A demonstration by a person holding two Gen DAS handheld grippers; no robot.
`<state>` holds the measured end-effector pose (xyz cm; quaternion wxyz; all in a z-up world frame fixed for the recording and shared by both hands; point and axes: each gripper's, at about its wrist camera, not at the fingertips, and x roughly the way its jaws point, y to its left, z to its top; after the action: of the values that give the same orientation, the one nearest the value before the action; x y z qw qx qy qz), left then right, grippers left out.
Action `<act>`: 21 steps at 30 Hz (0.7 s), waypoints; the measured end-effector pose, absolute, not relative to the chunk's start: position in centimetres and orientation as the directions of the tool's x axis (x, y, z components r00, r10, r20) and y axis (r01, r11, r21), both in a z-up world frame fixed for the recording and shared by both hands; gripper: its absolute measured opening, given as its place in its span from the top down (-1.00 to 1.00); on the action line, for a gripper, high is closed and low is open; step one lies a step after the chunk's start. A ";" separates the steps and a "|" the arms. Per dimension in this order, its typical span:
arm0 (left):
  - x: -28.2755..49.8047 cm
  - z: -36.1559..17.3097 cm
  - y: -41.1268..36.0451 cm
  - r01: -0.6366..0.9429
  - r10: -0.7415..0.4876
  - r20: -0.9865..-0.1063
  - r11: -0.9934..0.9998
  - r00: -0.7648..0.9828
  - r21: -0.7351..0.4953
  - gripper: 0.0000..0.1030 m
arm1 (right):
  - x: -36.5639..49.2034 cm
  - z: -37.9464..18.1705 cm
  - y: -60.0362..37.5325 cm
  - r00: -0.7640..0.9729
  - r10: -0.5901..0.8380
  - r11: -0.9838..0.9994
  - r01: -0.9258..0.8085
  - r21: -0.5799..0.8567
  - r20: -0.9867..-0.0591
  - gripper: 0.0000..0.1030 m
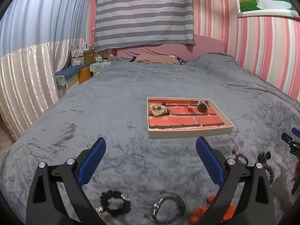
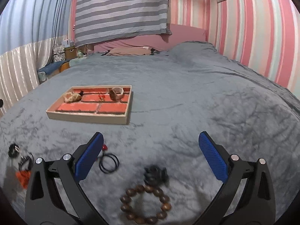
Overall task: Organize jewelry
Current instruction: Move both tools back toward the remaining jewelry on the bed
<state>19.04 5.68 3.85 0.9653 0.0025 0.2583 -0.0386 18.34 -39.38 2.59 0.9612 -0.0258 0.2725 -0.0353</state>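
Note:
A beige tray with red compartments lies on the grey bed; it also shows in the right wrist view. It holds a cream scrunchie, a small red piece and a wooden bangle. My left gripper is open and empty above a black scrunchie, a dark cord bracelet and an orange scrunchie. My right gripper is open and empty above a brown bead bracelet, a black scrunchie and a black hair tie with a red bead.
The grey blanket covers the whole bed. A pink striped wall runs along the right. Curtains and a cluttered bedside stand are at the left. A striped sheet hangs over the headboard.

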 end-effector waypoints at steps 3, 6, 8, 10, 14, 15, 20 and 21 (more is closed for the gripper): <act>17.9 2.4 5.3 0.085 -0.079 -0.505 0.996 0.859 -0.010 -0.84 | 17.0 1.0 -39.6 0.849 -0.117 0.993 0.084 -0.086 -0.516 -0.92; 17.5 0.6 5.5 0.088 -0.087 -0.541 0.996 0.837 -0.024 -0.84 | 16.1 -0.4 -39.8 0.840 -0.123 0.992 0.104 -0.064 -0.529 -0.92; 17.3 -0.7 5.6 0.082 -0.084 -0.565 0.996 0.821 -0.029 -0.84 | 15.7 -1.3 -40.0 0.828 -0.138 0.990 0.117 -0.072 -0.543 -0.92; 17.2 -1.6 5.8 0.076 -0.084 -0.578 0.996 0.811 -0.039 -0.84 | 15.6 -1.9 -40.2 0.817 -0.149 0.989 0.128 -0.076 -0.557 -0.92; 16.6 -3.7 6.0 0.062 -0.074 -0.610 0.997 0.789 -0.041 -0.84 | 14.9 -2.9 -40.5 0.803 -0.147 0.989 0.138 -0.060 -0.578 -0.91; 16.4 -4.1 6.1 0.060 -0.075 -0.614 0.997 0.785 -0.044 -0.84 | 14.8 -3.4 -40.5 0.792 -0.155 0.987 0.145 -0.065 -0.591 -0.91; 16.3 -5.9 6.2 0.058 -0.073 -0.644 0.997 0.762 -0.044 -0.84 | 15.0 -5.4 -40.6 0.742 -0.160 0.986 0.152 -0.068 -0.651 -0.82; 16.3 -6.1 6.2 0.057 -0.070 -0.648 0.998 0.758 -0.041 -0.84 | 15.1 -5.8 -40.5 0.732 -0.166 0.985 0.154 -0.078 -0.661 -0.77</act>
<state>16.33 6.20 -6.13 0.9376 -0.0094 0.3459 -0.0339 15.10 -40.47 -5.82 0.9305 -0.0089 0.3560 -0.0860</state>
